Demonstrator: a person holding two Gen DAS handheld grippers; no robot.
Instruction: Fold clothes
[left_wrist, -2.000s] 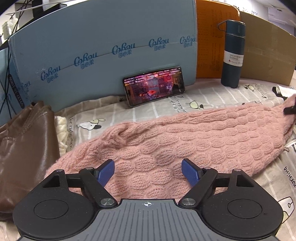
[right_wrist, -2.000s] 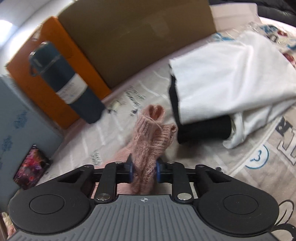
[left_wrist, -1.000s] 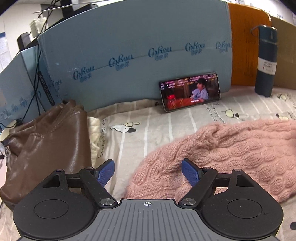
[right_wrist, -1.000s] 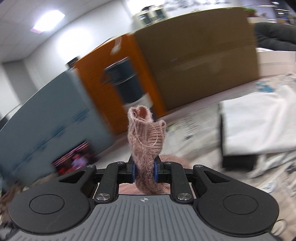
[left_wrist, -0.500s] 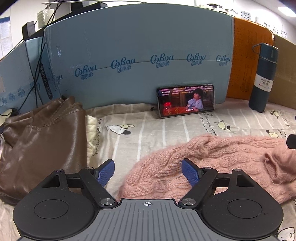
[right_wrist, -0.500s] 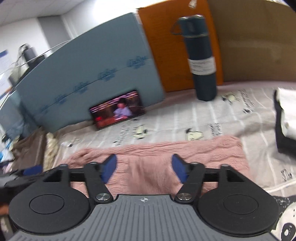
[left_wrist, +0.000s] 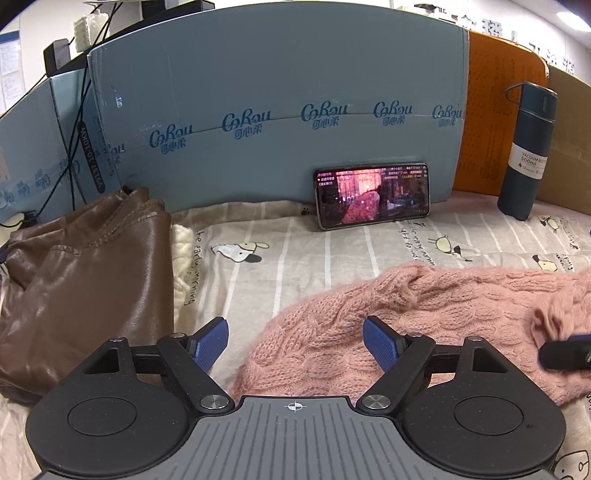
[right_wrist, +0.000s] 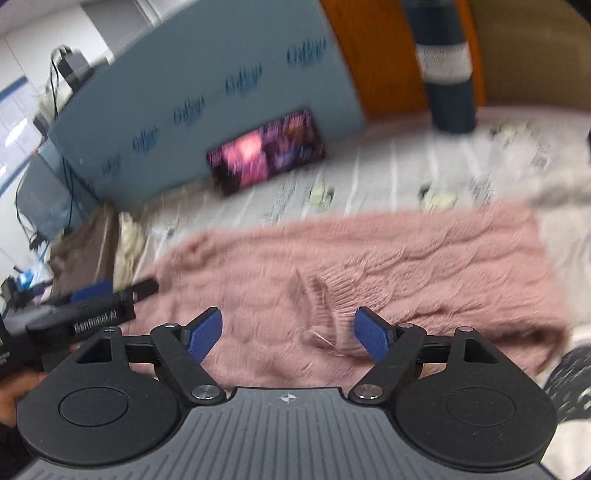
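Note:
A pink cable-knit sweater (left_wrist: 424, 314) lies flat across the printed sheet, with its sleeve laid over the body (right_wrist: 325, 295). My left gripper (left_wrist: 295, 345) stands open over the sweater's left edge, and nothing is pinched between its blue pads. My right gripper (right_wrist: 288, 336) hovers over the middle of the sweater. Its jaws are opening, with only the loose sleeve cuff lying below the gap and neither pad touching it. One of the right gripper's fingers (left_wrist: 561, 355) shows at the sweater's right side. The left gripper's fingers (right_wrist: 140, 287) show at its left end.
A folded brown leather garment (left_wrist: 85, 277) and a cream knit (left_wrist: 183, 251) lie to the left. A phone (left_wrist: 373, 195) with its screen lit leans on the blue cardboard panel (left_wrist: 258, 110) at the back. A dark flask (left_wrist: 528, 155) stands back right before orange and brown boards.
The right gripper let go of the pink sleeve cuff, opened wide and swung down over the sweater, where the sleeve now lies. The left gripper stayed open in place.

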